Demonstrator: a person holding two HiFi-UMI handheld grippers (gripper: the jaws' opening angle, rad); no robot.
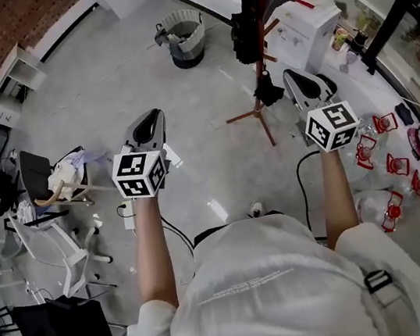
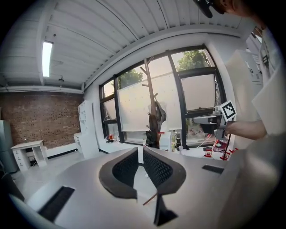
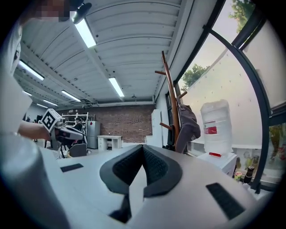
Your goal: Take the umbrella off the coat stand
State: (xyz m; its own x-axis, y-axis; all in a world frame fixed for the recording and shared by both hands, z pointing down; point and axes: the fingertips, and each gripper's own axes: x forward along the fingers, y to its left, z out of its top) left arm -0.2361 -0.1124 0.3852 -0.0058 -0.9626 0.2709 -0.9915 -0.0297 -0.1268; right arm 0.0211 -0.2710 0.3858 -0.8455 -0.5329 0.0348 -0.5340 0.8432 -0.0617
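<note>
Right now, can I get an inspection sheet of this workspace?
Surface: grey floor, bare between the person and the coat stand.
Job's things: coat stand upright by the windows; a dark folded item, likely the umbrella, hangs on it near a grey garment.
Clutter: bin, red-framed lanterns, chairs.
Grippers: left gripper shut, empty; right gripper shut, empty; both short of the stand.
Cables: black cable on the floor.
Surroundings: brick wall, water dispenser.
</note>
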